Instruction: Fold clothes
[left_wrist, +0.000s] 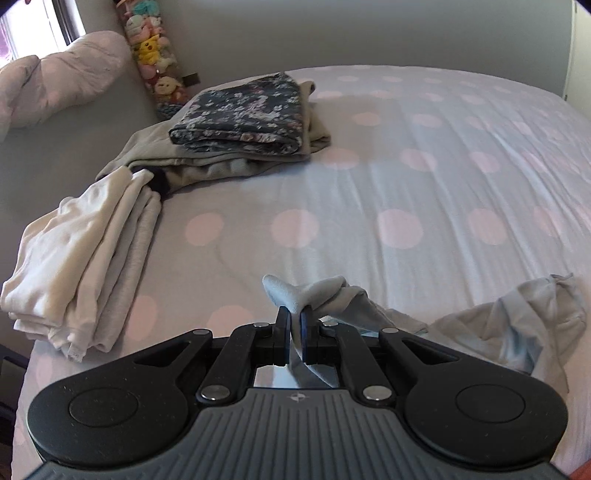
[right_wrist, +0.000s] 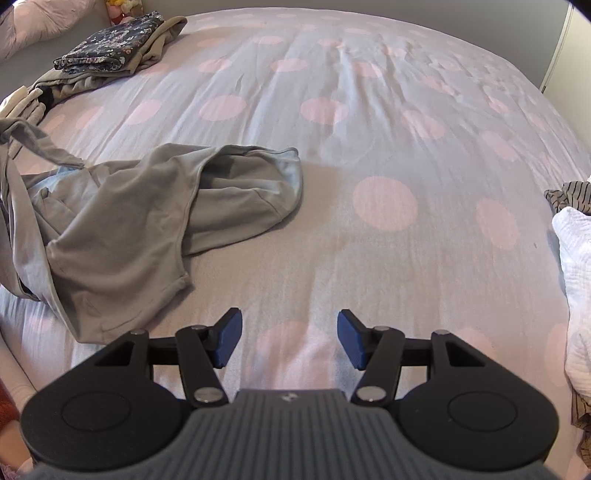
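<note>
My left gripper is shut on an edge of a light grey garment, which trails off to the right across the bed. The same garment lies crumpled at the left of the right wrist view, one strap rising off to the left. My right gripper is open and empty, low over the bedsheet, to the right of the garment and apart from it.
The bed has a lilac sheet with pink dots. A folded white pile lies at the left. A folded floral piece sits on beige clothes. Unfolded white and striped clothes lie at the right edge. A pillow and plush toys are behind.
</note>
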